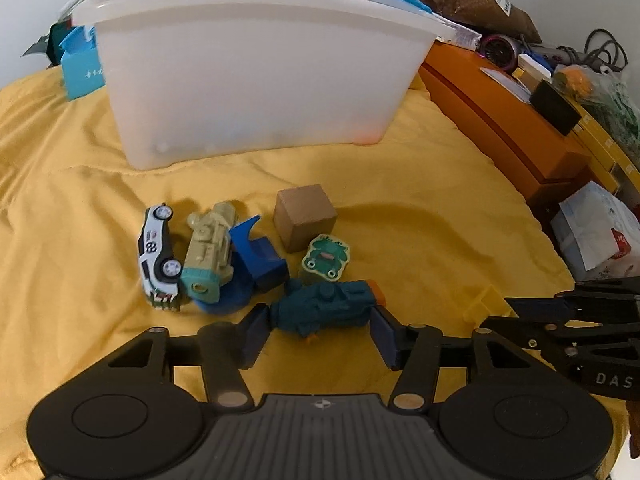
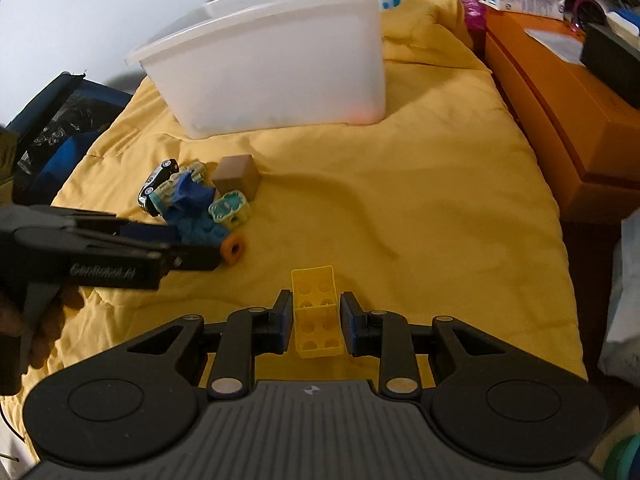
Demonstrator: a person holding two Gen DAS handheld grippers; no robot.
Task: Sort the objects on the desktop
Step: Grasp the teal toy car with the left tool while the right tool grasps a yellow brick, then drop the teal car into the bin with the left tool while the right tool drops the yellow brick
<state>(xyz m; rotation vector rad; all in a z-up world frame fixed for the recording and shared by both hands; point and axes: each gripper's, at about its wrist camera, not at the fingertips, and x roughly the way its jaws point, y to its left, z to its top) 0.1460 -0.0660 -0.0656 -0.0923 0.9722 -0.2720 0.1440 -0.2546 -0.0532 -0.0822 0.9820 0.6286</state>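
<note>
Nearest us, our right gripper (image 2: 313,322) clamps narrowly on the yellow building block (image 2: 316,314), in front of the white bin (image 2: 280,76). Our left gripper (image 1: 320,330) stands wide around the teal toy train (image 1: 326,308), pads apparently not pressing, also before the bin.

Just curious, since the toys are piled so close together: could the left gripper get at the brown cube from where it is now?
Probably not directly. The left gripper straddles the dark teal toy, and the frog eraser lies between it and the brown cube.
</note>
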